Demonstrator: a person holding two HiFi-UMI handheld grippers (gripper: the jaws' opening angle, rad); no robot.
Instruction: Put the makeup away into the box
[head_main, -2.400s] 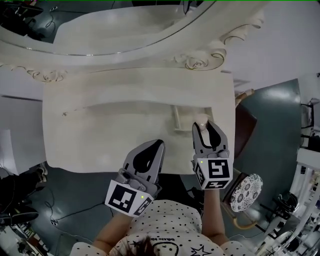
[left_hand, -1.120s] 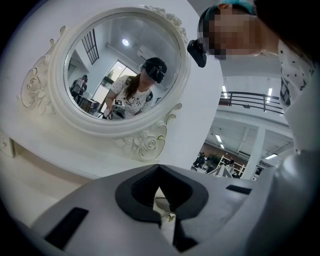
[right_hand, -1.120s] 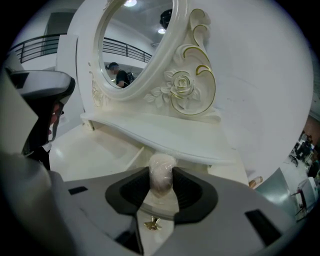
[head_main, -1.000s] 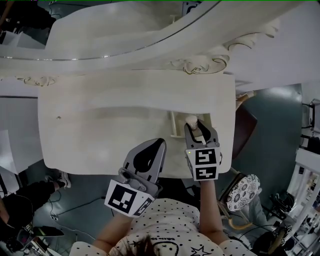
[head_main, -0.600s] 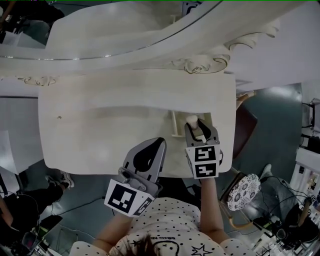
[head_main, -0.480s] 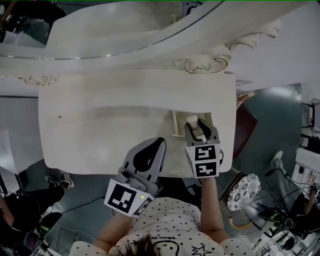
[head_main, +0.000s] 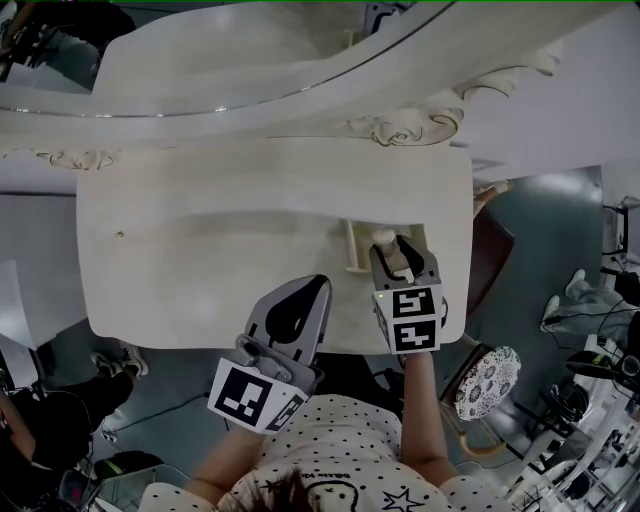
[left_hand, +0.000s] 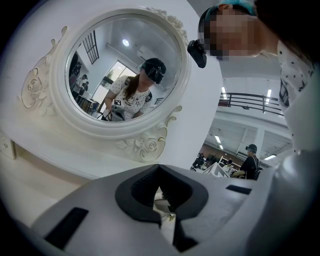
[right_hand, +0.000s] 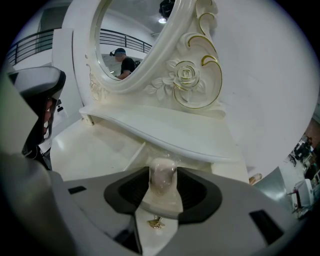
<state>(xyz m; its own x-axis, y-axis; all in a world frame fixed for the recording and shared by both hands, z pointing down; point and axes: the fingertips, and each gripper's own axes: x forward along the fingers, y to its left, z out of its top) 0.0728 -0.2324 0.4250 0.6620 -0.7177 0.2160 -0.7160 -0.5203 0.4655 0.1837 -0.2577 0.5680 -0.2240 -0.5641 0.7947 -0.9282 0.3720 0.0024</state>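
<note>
Dressing table (head_main: 200, 250): white, bears the box near its right front.
Left gripper (head_main: 318, 283): jaws together, empty.
Right gripper (head_main: 400, 252): jaws have just been opening, bottle between them, released.
Clear box (head_main: 351, 246): open-topped.
Makeup bottle (right_hand: 163, 176): upright, seemingly inside the box; probably light, rigid, slick; grip mid-body.

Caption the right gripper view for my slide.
Right tool, jaws just opening, with a small pale pink bottle between them, above a white dressing table.

text: none legible | labels: none legible | numbers: none legible
</note>
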